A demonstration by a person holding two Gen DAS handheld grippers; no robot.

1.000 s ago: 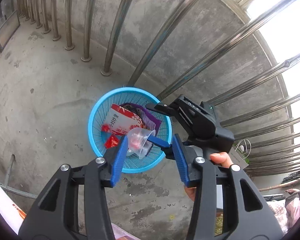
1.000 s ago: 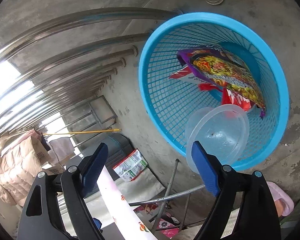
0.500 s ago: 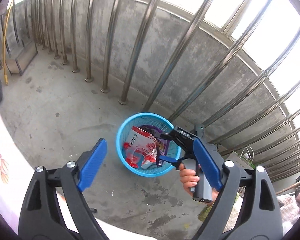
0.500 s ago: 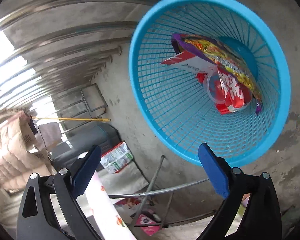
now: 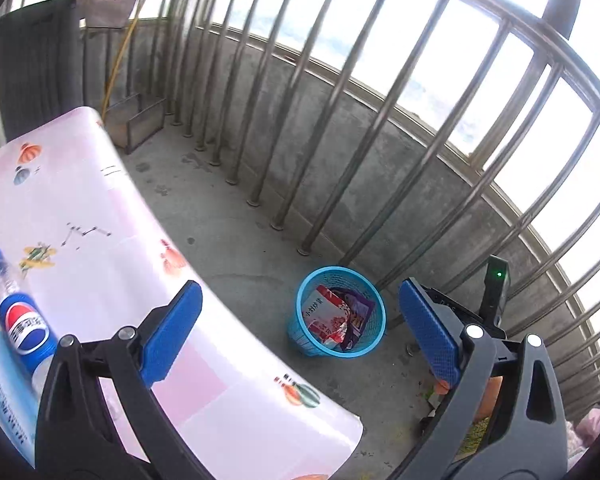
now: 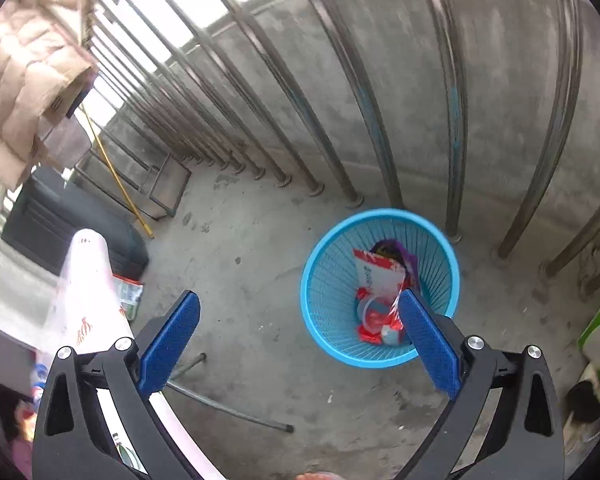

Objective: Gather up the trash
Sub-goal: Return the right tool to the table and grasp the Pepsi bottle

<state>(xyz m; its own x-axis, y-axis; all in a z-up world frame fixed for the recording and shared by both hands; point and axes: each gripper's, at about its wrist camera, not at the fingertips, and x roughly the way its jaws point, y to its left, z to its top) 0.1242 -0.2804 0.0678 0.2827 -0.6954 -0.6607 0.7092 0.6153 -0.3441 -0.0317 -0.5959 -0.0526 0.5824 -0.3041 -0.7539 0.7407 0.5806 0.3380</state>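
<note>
A blue mesh trash basket (image 5: 370,288) stands on the concrete floor by the railing and shows in the right wrist view (image 6: 328,248) too. It holds a red and white wrapper (image 6: 374,274), a purple wrapper (image 5: 358,306) and a clear plastic cup (image 6: 370,310). My left gripper (image 5: 300,334) is open and empty, high above the table edge. My right gripper (image 6: 298,336) is open and empty, above the floor beside the basket. A Pepsi bottle (image 5: 20,320) lies on the pink table (image 5: 100,216) at the far left.
Steel railing bars (image 5: 340,120) and a low concrete wall (image 6: 500,100) run behind the basket. A metal pipe (image 6: 228,408) lies on the floor. A dark bin (image 6: 40,224), a yellow pole (image 6: 116,176) and hanging clothes (image 6: 24,68) are at the far left.
The clear cup dropped from my left gripper into the basket. Both grippers have pulled up and back from the basket, and the left view now swings over the table.
</note>
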